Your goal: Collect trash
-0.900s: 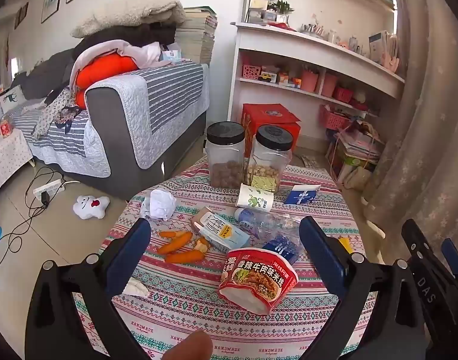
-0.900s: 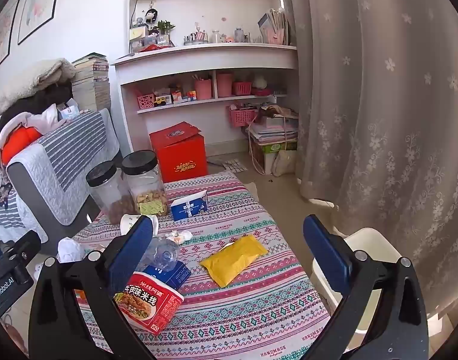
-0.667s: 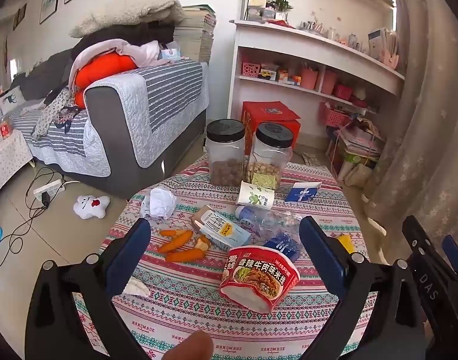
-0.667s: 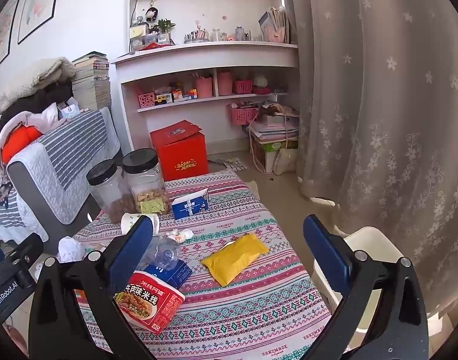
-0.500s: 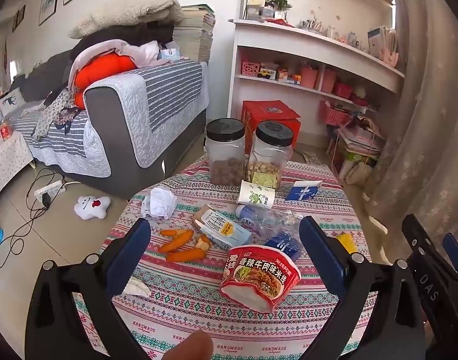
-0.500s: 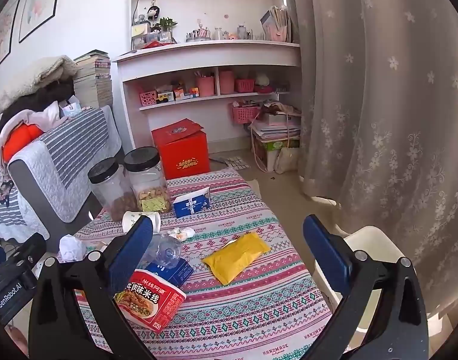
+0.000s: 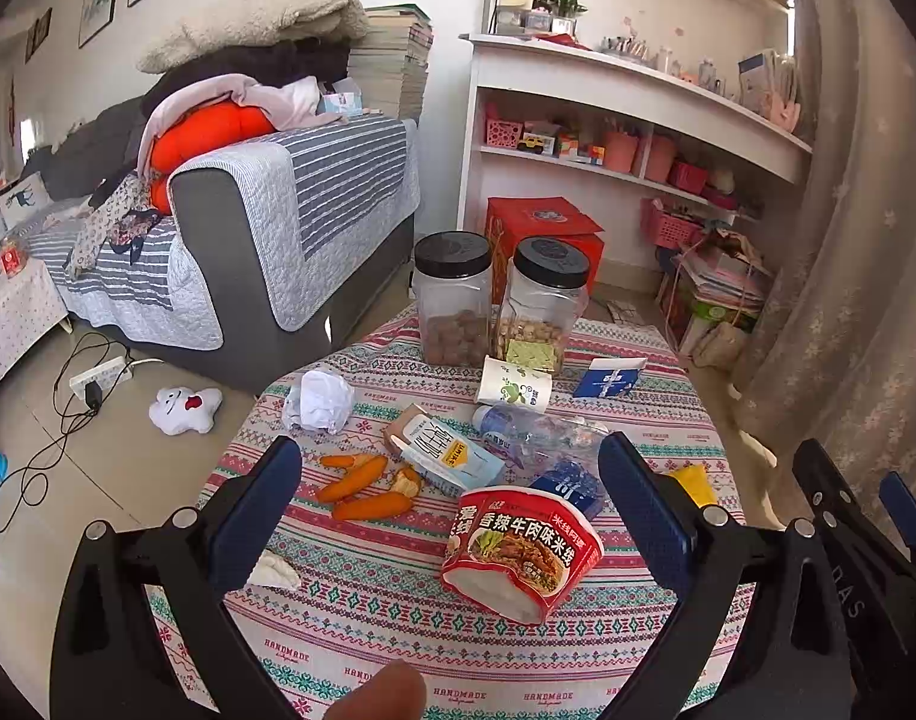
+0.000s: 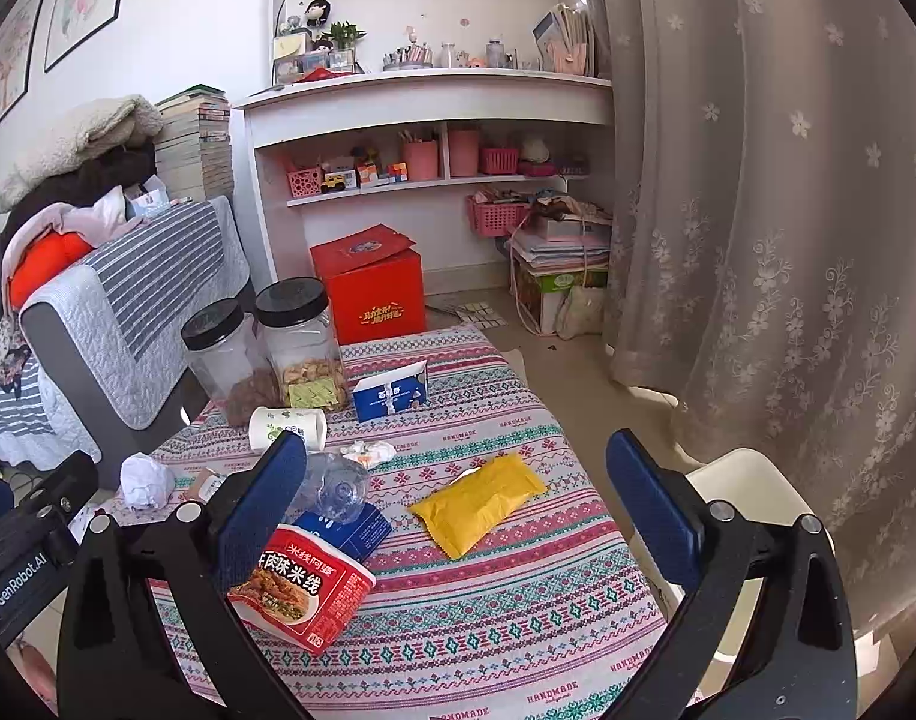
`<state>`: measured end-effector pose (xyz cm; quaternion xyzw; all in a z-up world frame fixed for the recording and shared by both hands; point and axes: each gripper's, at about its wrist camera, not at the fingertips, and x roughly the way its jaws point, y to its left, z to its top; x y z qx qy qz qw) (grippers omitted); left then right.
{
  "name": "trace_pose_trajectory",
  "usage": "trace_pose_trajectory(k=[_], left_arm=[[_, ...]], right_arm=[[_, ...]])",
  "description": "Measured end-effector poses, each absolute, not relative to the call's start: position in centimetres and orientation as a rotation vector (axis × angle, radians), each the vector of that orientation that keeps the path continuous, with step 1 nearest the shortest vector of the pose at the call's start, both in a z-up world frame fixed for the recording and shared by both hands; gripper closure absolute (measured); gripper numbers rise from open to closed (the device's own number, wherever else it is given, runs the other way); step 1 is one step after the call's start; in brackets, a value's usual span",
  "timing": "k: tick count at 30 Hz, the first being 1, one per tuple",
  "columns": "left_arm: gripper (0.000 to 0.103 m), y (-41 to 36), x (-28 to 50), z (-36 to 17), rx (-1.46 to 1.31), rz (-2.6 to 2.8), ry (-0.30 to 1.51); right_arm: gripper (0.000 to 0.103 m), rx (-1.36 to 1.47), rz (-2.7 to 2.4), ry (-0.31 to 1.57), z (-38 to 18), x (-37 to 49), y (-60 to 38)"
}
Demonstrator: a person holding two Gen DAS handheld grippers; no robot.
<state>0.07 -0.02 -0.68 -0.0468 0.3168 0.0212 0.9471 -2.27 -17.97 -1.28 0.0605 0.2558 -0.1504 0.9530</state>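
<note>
Item: left gripper (image 7: 449, 495). Fingers spread wide, nothing between the pads; hovering above the near edge of the table (image 7: 398, 618), tilted downward.

Item: right gripper (image 8: 455, 495). Fingers likewise spread wide and empty, above the table's right half.

Item: noodle cup (image 7: 520, 552), red, tipped on its side. Lies at the 6 o'clock end of the litter, framed between the left gripper's fingers but not touched. Long axis runs roughly 11 to 5 o'clock in the left view; which end faces the camera cannot be told.

Item: yellow packet (image 8: 478, 501), flat on the cloth, well apart from the cup at its 3 o'clock. Long axis 8 to 2 o'clock in the right view.

Further litter, 12 o'clock of the cup: crushed plastic bottle (image 7: 538, 429), milk carton (image 7: 443, 450), paper cup (image 7: 514, 387) on its side, orange peels (image 7: 362, 486), crumpled tissue (image 7: 320, 402).

Handling note (judgement): collection appears not yet begun. The cup is the nearest candidate; approach across its short width, close gently since the thin wall will likely buckle, and lower far enough that the pads span the body.
</note>
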Motion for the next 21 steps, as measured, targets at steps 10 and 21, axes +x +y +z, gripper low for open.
trace_pose_trajectory(k=[10, 21], left_arm=[[0.007, 0.04, 0.18, -1.15, -0.095, 0.048, 0.651], [0.007, -0.1, 0.13, -1.33, -0.097, 0.054, 0.661]], right_arm=[[0.007, 0.122, -0.306, 0.521, -1.33, -2.18, -17.86], [0.007, 0.123, -0.306, 0.525, -1.28, -2.09, -17.88]])
